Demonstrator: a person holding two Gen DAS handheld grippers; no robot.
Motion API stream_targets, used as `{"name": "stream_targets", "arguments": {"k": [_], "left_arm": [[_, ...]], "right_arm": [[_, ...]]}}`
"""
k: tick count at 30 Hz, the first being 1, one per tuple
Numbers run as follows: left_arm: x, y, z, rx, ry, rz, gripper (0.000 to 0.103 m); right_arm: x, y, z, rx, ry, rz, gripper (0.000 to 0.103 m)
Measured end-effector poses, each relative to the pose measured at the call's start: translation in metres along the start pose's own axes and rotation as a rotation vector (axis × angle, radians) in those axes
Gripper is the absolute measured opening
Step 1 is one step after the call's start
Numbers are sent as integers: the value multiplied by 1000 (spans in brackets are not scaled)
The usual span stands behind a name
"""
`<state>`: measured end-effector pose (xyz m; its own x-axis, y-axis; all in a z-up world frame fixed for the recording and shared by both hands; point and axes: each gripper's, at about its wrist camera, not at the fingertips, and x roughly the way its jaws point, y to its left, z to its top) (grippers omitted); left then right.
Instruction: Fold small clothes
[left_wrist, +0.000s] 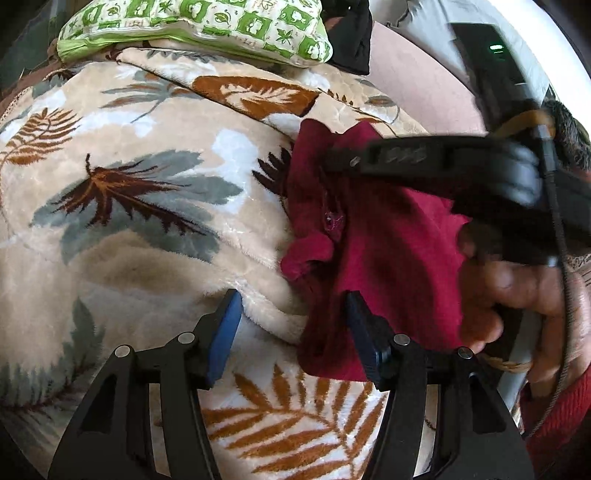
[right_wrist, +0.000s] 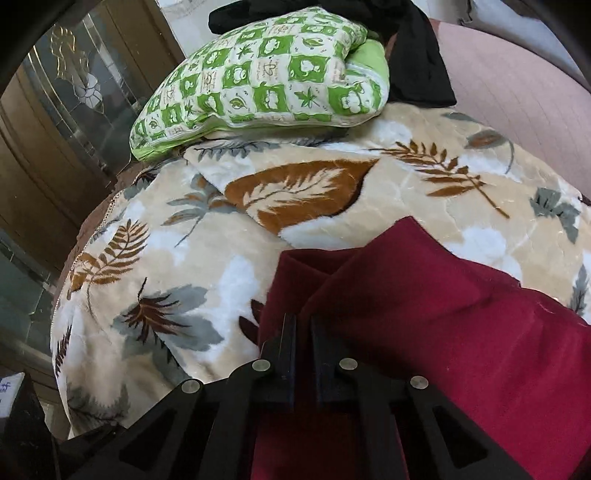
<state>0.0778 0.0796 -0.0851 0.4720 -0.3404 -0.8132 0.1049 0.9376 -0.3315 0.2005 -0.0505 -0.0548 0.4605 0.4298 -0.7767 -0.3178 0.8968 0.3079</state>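
From my left wrist camera, the dark red soft knit garment (left_wrist: 388, 258) lies crumpled at centre right of the frame on the cream plush blanket with brown and grey leaf prints (left_wrist: 147, 206). My left gripper (left_wrist: 291, 332) has its jaws standing apart over the blanket; its right blue pad (left_wrist: 360, 332) sits against the garment's lower edge, while the left pad is over bare blanket, so nothing is pinched. At the right edge, a hand (left_wrist: 517, 295) holds the black handle of my right gripper, whose blurred fingers reach across the red cloth (the tips are too smeared to read there).

In the right wrist view, my right gripper (right_wrist: 303, 325) at lower centre has its jaws drawn together on a fold of the red garment (right_wrist: 424, 314), which spreads toward the lower right. A green-and-white checked cushion (right_wrist: 266, 74) rests on the blanket in the upper middle, with a black cloth (right_wrist: 417, 66) beside it.
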Motion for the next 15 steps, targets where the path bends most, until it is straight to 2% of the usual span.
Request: {"name": "stream_targets", "arguments": {"k": [2,6,8,9,10,15], "left_arm": [[1,0,-1,-2,2,-2,59],[-1,1,-2,-8,5,-15,59],[-2,1,-1,-14,-3,-31,59],[-3,1,0,-19,-8,-44,59],[-5,1,0,-22,-16,-57,59],[-4,-3,1,-20,-18,-56,61]], "right_arm": [[11,-2,-2,0,30,4,7],[-6,-14,-3,70,-12,70,9],[-19,-23,-6,109,-32,123,25],[-25,-26,-8,115,-35,131,38],[-30,-28,-10,116,-37,126,42],[-34,-38,-17,148,-22,118,43]]}}
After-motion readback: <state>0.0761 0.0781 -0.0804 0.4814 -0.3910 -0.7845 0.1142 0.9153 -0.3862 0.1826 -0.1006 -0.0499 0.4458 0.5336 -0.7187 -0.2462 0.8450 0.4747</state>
